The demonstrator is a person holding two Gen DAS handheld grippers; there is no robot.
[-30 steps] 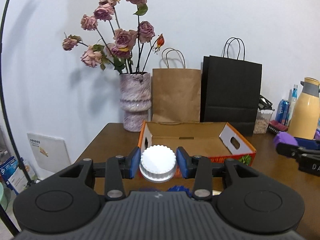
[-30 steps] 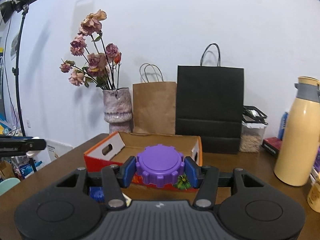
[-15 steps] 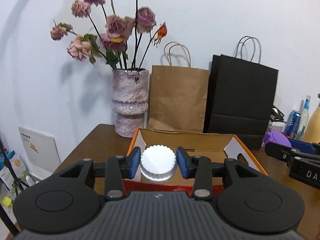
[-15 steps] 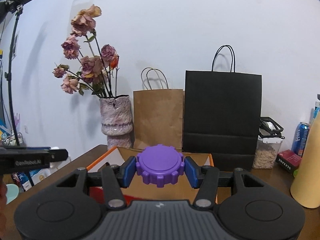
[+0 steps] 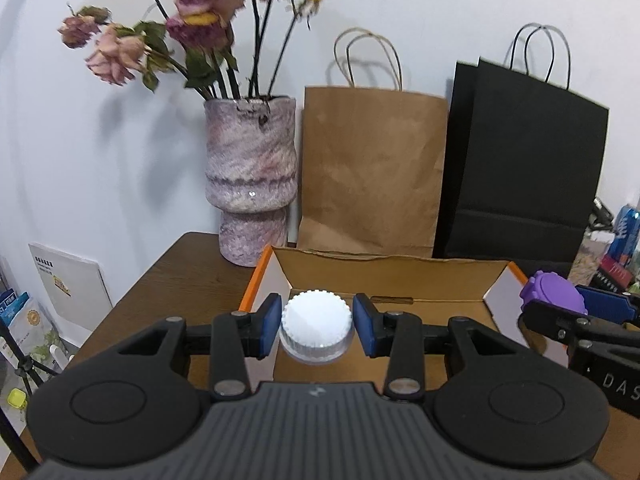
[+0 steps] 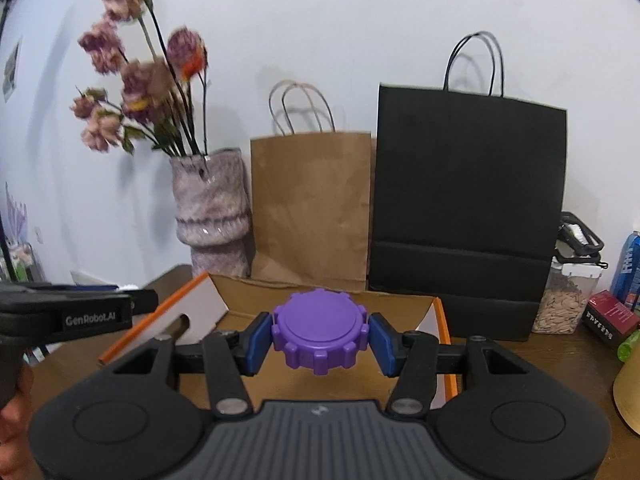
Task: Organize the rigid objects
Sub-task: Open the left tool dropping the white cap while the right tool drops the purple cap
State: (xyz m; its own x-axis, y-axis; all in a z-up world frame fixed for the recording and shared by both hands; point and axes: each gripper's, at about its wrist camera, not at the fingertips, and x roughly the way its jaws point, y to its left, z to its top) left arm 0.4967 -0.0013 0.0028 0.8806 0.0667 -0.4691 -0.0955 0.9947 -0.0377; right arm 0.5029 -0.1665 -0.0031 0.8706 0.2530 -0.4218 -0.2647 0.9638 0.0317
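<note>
My left gripper [image 5: 317, 326] is shut on a white ridged round cap [image 5: 317, 322], held above the left part of an open cardboard box [image 5: 384, 276] with orange edges. My right gripper [image 6: 320, 338] is shut on a purple notched round cap [image 6: 320, 330], held above the same box [image 6: 332, 300]. In the left wrist view the right gripper and its purple cap [image 5: 554, 292] show at the right edge. In the right wrist view the left gripper's side [image 6: 76, 312] shows at the left. The box floor under both caps is mostly hidden.
Behind the box stand a stone-pattern vase with dried roses [image 5: 250, 184], a brown paper bag [image 5: 372, 168] and a black paper bag [image 5: 520, 160]. A seed jar [image 6: 568, 300], a red packet [image 6: 610, 316] and a blue can [image 6: 630, 264] sit at the right on the wooden table [image 5: 176, 280].
Both grippers have moved forward and higher, each still holding its cap. The box, vase and bags now look closer, and the caps sit over the box opening.
</note>
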